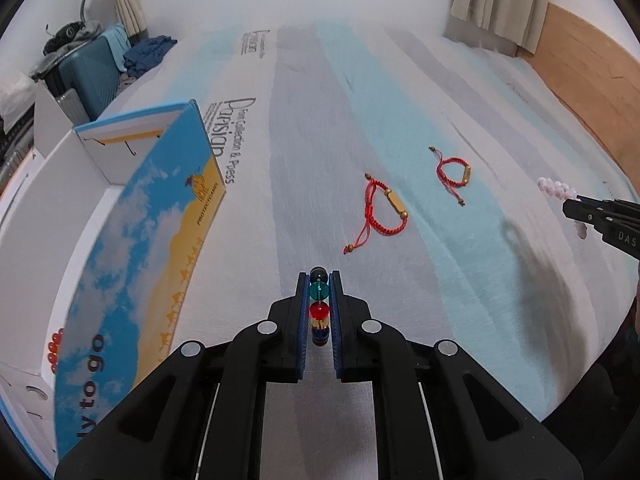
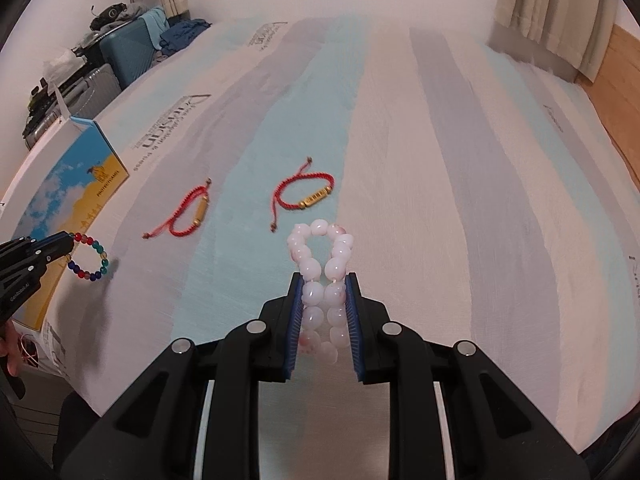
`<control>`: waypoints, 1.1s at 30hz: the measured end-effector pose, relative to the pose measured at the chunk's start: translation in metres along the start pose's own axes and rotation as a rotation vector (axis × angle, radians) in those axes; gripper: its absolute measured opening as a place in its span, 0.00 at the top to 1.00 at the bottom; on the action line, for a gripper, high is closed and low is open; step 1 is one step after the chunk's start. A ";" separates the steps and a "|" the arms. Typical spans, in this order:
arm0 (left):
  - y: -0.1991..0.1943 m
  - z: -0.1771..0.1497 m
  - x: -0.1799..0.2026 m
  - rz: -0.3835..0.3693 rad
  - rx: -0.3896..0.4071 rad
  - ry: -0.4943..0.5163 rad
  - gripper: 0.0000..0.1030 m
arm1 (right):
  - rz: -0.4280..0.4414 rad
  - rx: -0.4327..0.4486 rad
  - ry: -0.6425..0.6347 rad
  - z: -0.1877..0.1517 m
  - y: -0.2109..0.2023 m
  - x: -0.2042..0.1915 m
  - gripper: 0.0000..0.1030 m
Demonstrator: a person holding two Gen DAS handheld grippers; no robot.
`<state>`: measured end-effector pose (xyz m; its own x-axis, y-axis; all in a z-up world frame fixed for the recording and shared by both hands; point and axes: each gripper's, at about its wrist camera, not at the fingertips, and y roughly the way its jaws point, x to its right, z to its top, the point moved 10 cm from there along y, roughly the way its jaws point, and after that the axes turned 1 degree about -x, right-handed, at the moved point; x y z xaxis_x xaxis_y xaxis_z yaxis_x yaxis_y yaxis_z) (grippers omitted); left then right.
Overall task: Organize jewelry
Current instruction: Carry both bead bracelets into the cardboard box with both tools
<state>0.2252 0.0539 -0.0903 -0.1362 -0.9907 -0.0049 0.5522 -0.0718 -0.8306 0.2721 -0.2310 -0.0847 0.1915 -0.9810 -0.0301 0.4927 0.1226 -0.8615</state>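
Two tongs [image 1: 319, 280] [image 2: 323, 278] clamping bead bracelets [image 1: 319, 300] [image 2: 322, 280], cord bracelets [image 1: 386, 210] ahead

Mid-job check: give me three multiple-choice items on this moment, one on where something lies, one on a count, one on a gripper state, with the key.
1. Where is the open blue-and-yellow cardboard box?
A. left of the left gripper
B. between the red bracelets
C. by the curtain

2. How many red cord bracelets with gold tube beads lie on the striped sheet?
A. one
B. two
C. four

3. What does the right gripper hold?
A. nothing
B. a red bracelet
C. the pale pink bead bracelet

Key:
1 A, the box lies left of the left gripper.
2 B, one and another lie loose.
3 C, the right gripper pinches the pink beads.
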 end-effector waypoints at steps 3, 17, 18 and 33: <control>-0.008 0.005 -0.001 0.007 0.009 0.000 0.92 | 0.006 0.011 -0.006 0.005 -0.007 -0.006 0.81; -0.051 0.022 -0.021 0.040 0.056 -0.002 0.92 | 0.054 0.077 -0.051 0.032 -0.042 -0.060 0.81; -0.054 0.023 -0.024 0.043 0.060 -0.003 0.92 | 0.058 0.078 -0.054 0.032 -0.043 -0.063 0.81; -0.120 0.029 -0.086 0.103 0.134 -0.055 0.92 | 0.123 0.134 -0.147 0.057 -0.075 -0.156 0.81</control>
<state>0.1943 0.1440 0.0259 -0.0300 -0.9982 -0.0522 0.6662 0.0190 -0.7456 0.2538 -0.0781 0.0137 0.3735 -0.9264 -0.0484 0.5643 0.2682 -0.7808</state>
